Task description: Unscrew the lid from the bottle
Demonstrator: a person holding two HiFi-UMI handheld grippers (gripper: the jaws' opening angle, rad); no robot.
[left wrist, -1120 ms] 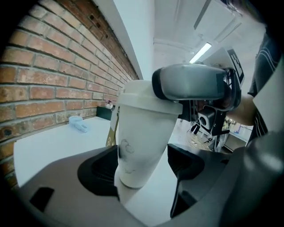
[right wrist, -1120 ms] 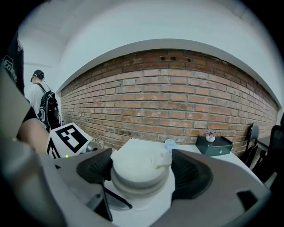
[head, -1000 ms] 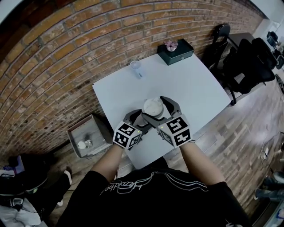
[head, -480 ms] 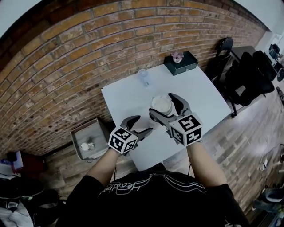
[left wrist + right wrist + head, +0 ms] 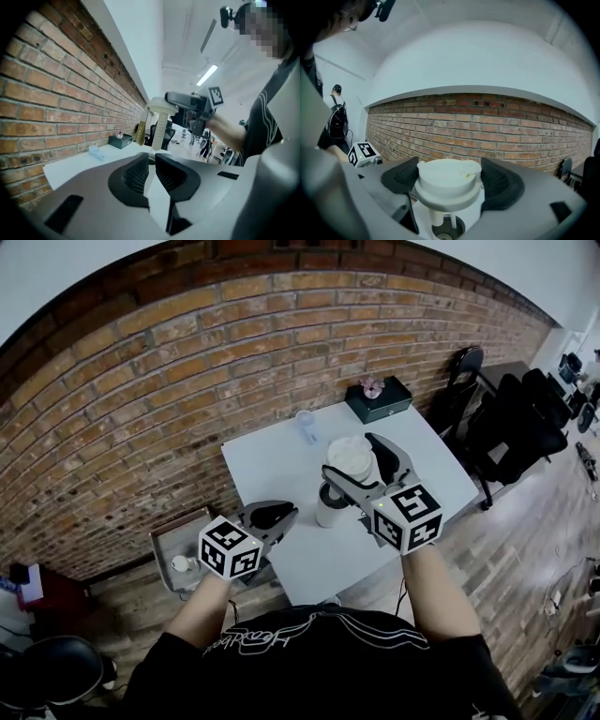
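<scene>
My right gripper (image 5: 353, 463) is shut on the white lid (image 5: 349, 454) and holds it lifted off the bottle (image 5: 330, 505), which stands on the white table (image 5: 281, 460). In the right gripper view, the lid (image 5: 448, 176) sits between the pads, two tubes hang under it, and the bottle's open mouth (image 5: 447, 230) lies just below. My left gripper (image 5: 281, 514) hangs off the table's front left edge, away from the bottle. Its jaws are closing, nearly together, with nothing between them (image 5: 151, 161). The left gripper view shows the raised lid (image 5: 161, 123) ahead.
A small clear plastic item (image 5: 306, 425) lies at the table's far side, and a dark green box (image 5: 379, 397) with a flower sits at its far right corner. The brick wall (image 5: 141, 409) runs behind. A grey bin (image 5: 183, 554) stands on the floor at left, black chairs (image 5: 511, 423) at right.
The right gripper has raised the lid clear of the bottle. The left gripper has drawn back left off the table edge, and its jaws have come together.
</scene>
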